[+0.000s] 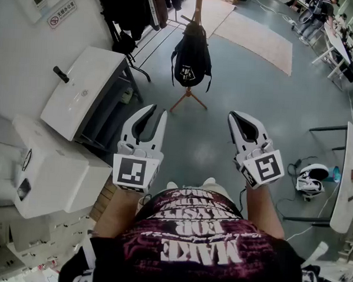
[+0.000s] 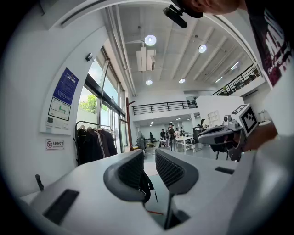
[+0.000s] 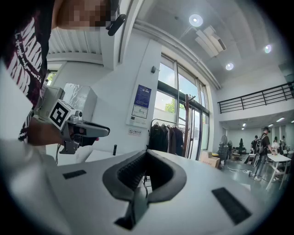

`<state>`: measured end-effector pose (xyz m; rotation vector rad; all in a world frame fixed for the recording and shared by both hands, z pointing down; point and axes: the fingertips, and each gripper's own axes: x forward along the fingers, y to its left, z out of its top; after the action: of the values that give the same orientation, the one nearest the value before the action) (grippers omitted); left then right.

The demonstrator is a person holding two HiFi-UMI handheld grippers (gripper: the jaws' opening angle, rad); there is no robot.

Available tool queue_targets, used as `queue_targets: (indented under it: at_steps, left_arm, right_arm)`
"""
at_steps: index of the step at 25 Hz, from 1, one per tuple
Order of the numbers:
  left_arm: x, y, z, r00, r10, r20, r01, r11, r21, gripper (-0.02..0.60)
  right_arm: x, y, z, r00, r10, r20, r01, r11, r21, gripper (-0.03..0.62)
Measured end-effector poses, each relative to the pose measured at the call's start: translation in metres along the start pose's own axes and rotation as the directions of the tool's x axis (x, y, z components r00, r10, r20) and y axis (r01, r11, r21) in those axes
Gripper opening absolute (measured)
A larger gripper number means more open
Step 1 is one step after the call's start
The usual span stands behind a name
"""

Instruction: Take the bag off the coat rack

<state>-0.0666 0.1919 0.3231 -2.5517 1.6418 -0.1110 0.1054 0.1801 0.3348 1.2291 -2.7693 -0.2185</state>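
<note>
Black bag [image 1: 191, 58] hanging on the coat rack [image 1: 198, 9] at 12 o'clock, well apart from the left gripper [image 1: 153, 110], jaws narrowly apart and empty, and the right gripper [image 1: 235, 116], jaws closed on nothing.

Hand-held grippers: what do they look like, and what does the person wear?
Both the left hand-held gripper and right hand-held gripper are white with black ribbed pads, each carrying a cube with black square markers. The shirt is black, short-sleeved, with pale lettering.
</note>
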Motion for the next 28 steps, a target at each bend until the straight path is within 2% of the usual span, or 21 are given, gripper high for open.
queue_targets:
  at_steps: [11, 15, 18, 22, 28]
  left_arm:
    - [-0.013, 0.008, -0.002, 1.0, 0.008, 0.003, -0.008, 1.0, 0.007, 0.083]
    - [-0.018, 0.01, -0.012, 1.0, -0.018, -0.016, 0.018, 1.0, -0.012, 0.084]
    - [-0.022, 0.014, -0.018, 0.999, -0.031, -0.023, 0.031, 0.999, -0.026, 0.084]
    - [-0.028, 0.015, -0.032, 0.998, -0.047, -0.044, 0.045, 0.998, -0.039, 0.084]
    - [-0.024, 0.024, -0.031, 0.999, -0.026, -0.025, 0.025, 0.998, -0.056, 0.086]
  right_arm:
    - [0.001, 0.01, -0.003, 1.0, 0.002, -0.028, -0.001, 1.0, 0.029, 0.005]
    - [0.003, 0.022, -0.007, 0.999, 0.012, -0.04, -0.01, 0.999, 0.048, 0.008]
    - [0.004, 0.032, -0.011, 0.999, 0.01, -0.052, -0.007, 0.999, 0.053, 0.049]
    - [0.0, 0.041, -0.019, 0.997, -0.004, -0.081, 0.009, 0.998, 0.063, 0.071]
    - [-0.001, 0.034, -0.024, 0.995, 0.002, -0.099, 0.007, 0.996, 0.091, 0.106]
